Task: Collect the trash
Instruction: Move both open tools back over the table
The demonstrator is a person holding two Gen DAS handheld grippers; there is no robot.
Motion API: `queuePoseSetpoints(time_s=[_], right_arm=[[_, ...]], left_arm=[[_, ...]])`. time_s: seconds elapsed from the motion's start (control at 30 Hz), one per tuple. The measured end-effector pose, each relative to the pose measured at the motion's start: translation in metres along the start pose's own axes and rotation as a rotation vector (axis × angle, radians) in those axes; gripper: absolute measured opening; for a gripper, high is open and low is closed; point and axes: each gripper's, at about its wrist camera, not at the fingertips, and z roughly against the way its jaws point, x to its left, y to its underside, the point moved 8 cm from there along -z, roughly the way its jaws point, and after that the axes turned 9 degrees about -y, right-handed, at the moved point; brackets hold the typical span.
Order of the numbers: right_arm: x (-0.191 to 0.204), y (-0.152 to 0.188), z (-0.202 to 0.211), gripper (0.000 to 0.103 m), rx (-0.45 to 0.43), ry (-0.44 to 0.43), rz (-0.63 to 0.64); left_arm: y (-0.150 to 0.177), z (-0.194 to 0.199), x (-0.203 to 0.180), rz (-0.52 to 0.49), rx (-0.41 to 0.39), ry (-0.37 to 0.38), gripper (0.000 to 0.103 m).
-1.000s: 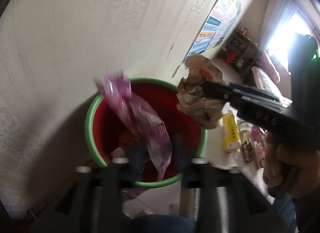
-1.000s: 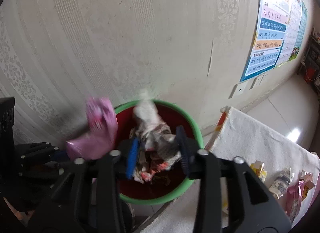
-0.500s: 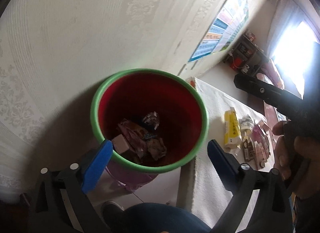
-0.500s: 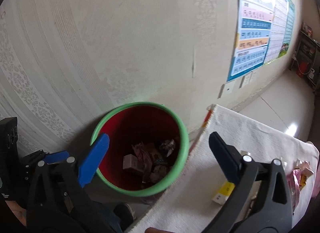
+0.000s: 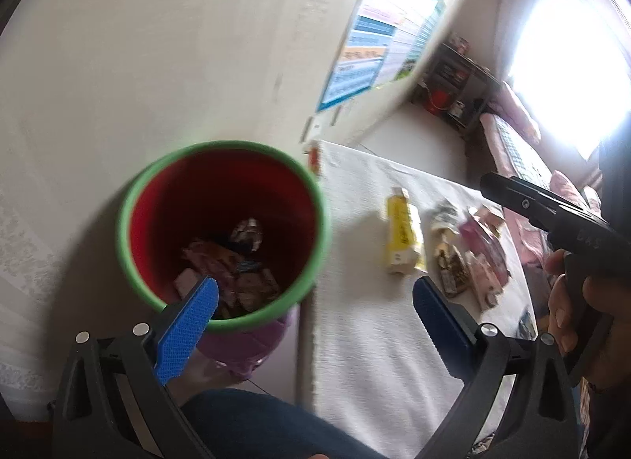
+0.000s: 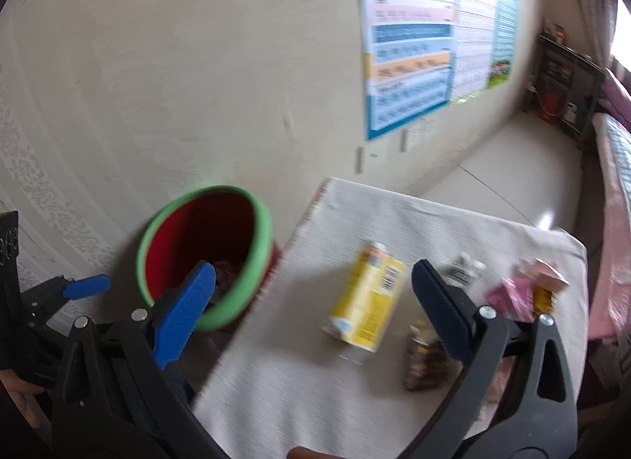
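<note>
A red bin with a green rim [image 5: 221, 151] [image 6: 260, 230] stands on the floor by the wall, with crumpled wrappers [image 5: 228, 262] at its bottom. On the white cloth-covered table [image 5: 366, 340] [image 6: 299, 380] lie a yellow carton [image 5: 400, 236] [image 6: 364, 297], pink wrappers [image 5: 485, 246] [image 6: 512, 297] and brown scraps [image 6: 424, 356]. My left gripper [image 5: 313, 303] is open and empty, straddling the bin's right rim and the table edge. My right gripper [image 6: 311, 297] is open and empty above the table, the yellow carton showing between its fingers.
A pale patterned wall with a coloured poster [image 6: 414, 64] runs behind the bin. A dark shelf [image 5: 461, 92] with a red pot stands far back, a pink bed [image 6: 615, 222] at right. A person's hand [image 5: 579, 301] holds the right gripper's handle. A blue-clad leg [image 5: 252, 423] is below.
Both grippers opened and let go of the pink wrapper and crumpled paper, which now lie in the bin. Both views swung right, from the bin toward the table.
</note>
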Motion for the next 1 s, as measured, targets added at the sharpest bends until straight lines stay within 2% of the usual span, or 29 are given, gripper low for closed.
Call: queuePoseSetpoints(time_s=[0.43,1.0], right_arm=[[-0.126,0.049,0.060,0.098,-0.005,0.155,-0.141],[-0.191,0.092,0.076,0.098,0.052,0.235,-0.171]], left_arm=[[0.001,-0.015,-0.088,-0.103,0.025,0.069,0.095],[-0.002,-0.058,-0.154,-0.158,0.076,0.100,0.095]])
